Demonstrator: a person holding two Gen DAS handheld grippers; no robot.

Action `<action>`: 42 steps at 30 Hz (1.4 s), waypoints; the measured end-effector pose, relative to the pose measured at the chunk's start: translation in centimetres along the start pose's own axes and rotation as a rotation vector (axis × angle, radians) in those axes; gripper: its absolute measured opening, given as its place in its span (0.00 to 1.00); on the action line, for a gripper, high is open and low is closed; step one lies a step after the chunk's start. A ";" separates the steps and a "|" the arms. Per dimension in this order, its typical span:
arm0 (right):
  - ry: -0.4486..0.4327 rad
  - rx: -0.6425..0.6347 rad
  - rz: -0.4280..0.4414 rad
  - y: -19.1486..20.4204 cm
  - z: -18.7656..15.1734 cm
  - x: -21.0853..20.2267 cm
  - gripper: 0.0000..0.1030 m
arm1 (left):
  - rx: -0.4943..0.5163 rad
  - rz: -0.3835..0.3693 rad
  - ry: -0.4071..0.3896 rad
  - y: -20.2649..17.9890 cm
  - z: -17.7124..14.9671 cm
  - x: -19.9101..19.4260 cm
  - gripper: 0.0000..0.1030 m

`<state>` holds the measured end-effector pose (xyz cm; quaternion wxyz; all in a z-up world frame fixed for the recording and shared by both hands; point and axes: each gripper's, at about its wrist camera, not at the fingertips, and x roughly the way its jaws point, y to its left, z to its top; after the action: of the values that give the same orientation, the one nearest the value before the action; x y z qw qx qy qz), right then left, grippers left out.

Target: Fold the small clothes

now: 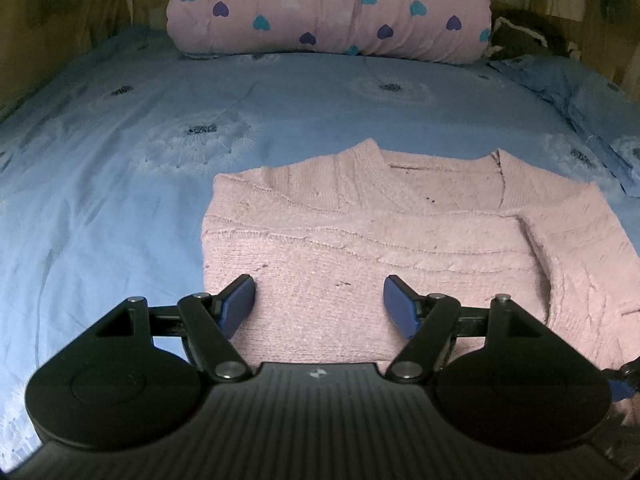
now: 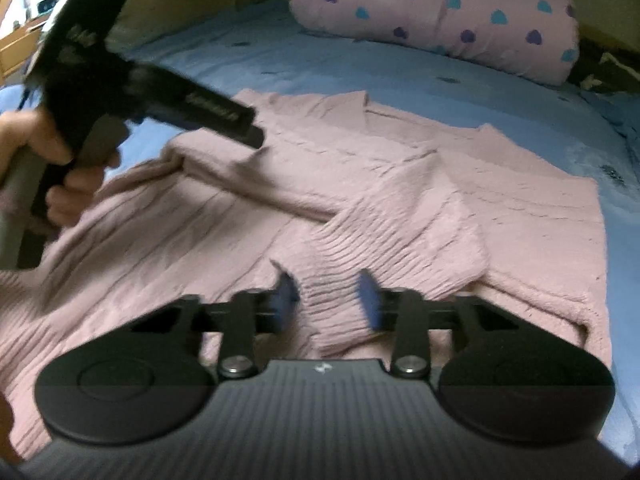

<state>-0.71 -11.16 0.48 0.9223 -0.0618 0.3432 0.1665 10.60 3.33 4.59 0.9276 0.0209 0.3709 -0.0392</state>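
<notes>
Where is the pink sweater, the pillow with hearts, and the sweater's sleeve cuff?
pink sweater (image 1: 360, 248): left wrist view, middle of its knitted body.
pillow with hearts (image 1: 328, 8): left wrist view, middle of its front.
sleeve cuff (image 2: 328, 280): right wrist view, ribbed end.

One pink knitted sweater (image 1: 360, 240) lies on one blue bedsheet (image 1: 100, 160). One heart-printed quilt roll (image 1: 328, 8) sits along the bed's far edge. Two grippers: left gripper (image 1: 319, 304), right gripper (image 2: 326, 298).
</notes>
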 end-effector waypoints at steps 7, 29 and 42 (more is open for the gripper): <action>-0.104 0.030 -0.094 -2.3 2.4 -2.4 0.10 | -0.027 0.008 -0.006 0.3 0.2 0.1 0.74; -0.110 0.404 -0.484 -16.2 -0.2 -0.7 0.35 | -0.011 0.066 0.020 0.2 -0.2 1.6 0.74; -0.062 0.316 -0.403 -13.2 -0.3 -0.5 0.35 | 0.016 0.073 0.010 0.0 -0.5 1.6 0.75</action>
<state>3.37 -23.77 0.63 0.9452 0.0210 0.3172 -0.0745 11.46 3.29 3.12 0.9263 0.0421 0.3744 -0.0083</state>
